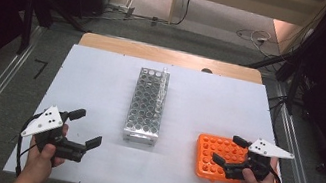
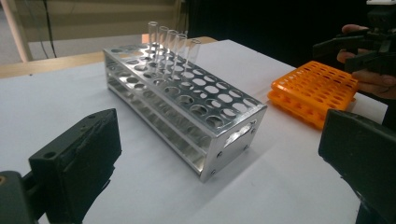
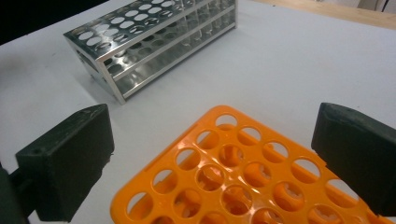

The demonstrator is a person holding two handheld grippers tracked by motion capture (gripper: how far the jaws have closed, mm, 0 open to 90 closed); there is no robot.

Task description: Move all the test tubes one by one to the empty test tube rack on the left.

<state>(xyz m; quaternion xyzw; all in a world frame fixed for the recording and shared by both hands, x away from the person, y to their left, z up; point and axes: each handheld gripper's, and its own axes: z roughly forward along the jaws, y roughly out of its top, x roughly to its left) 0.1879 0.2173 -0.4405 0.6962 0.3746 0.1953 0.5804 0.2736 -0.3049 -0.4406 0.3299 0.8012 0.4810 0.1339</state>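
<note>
Metal rack (image 1: 147, 105) sits mid-frame in the high view, long axis running top-to-bottom of frame, w/ clear tubes (image 2: 170, 46) upright at its far end. Orange rack (image 1: 215, 157) lies flat at lower right on the white worktop (image 1: 97, 80). Right hand-held gripper (image 1: 230, 152) hangs over the orange rack, jaws spread. Left hand-held gripper (image 1: 85, 128) at lower left, jaws spread, nothing between them, pointing toward the metal rack.

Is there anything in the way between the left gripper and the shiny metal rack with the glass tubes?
Nothing visible. The left gripper hangs open over bare white table, and the silver metal test-tube rack stands apart to its right. The clear glass tubes sit at the rack's far end. The orange plastic rack lies beyond, under the right gripper.
</note>
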